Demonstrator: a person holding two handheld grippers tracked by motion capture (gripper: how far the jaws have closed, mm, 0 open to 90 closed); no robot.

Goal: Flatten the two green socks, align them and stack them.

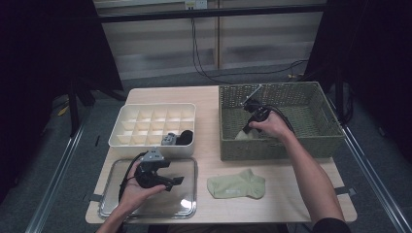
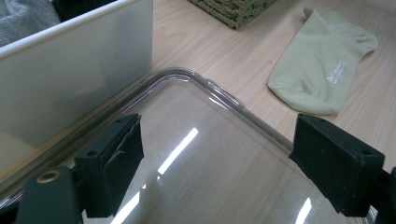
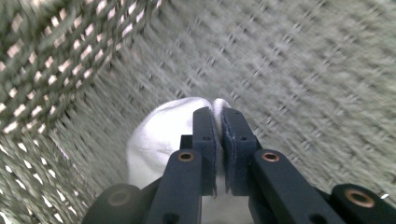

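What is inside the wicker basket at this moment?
Inside the wicker basket, the right claw is shut on a white sock. The near wall and the hand hide whatever else lies there.

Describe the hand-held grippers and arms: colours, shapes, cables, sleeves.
Both are black. The left hand-held gripper carries a grey three-cornered plate on top and trails a black cable. Its jaws end in blocky black foam-like pads. The right hand-held gripper has flat black jaws with brass-coloured rivets. Forearms are bare; a dark sleeve edge shows at the right upper arm.
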